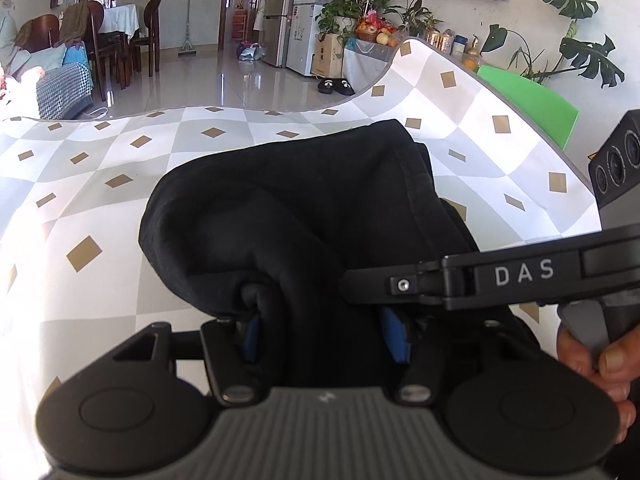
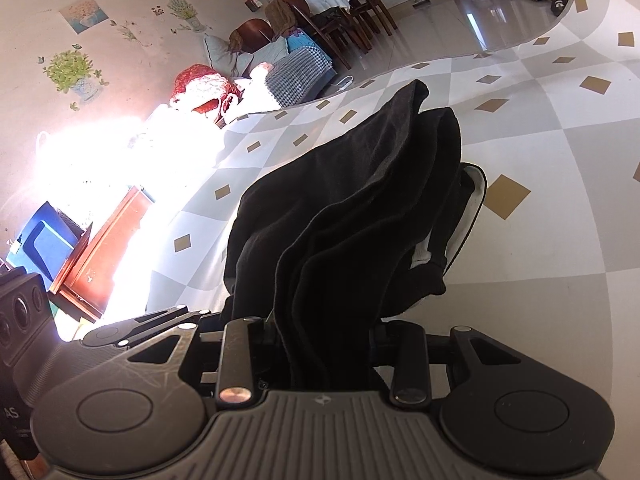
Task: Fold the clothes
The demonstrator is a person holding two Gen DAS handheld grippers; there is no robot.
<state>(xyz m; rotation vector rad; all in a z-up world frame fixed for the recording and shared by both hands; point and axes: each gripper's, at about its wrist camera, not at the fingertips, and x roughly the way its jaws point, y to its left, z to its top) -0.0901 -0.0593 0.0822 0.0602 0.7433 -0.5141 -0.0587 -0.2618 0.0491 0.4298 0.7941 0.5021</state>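
While clamped at both ends: both grippers biting one black soft-knit garment [image 1: 304,208], bundled in layers above the table.

Left gripper [image 1: 320,332] pinching a thick roll of cloth between blue pads [image 1: 394,334]; right gripper [image 2: 320,344] squeezed onto several stacked layers, white lining [image 2: 472,200] peeking out. Risky from here, by the look of it: uneven layers could slide apart if either grip eases, undoing the fold; grippers crowding each other, too. Underneath, a grey-and-white checked tablecloth with tan diamonds [image 1: 120,168]. Beyond, glossy tiled floor [image 1: 224,80], dark wooden dining chairs [image 1: 148,36], leafy potted plants [image 1: 576,40], hard sun glare on the right-wrist view.
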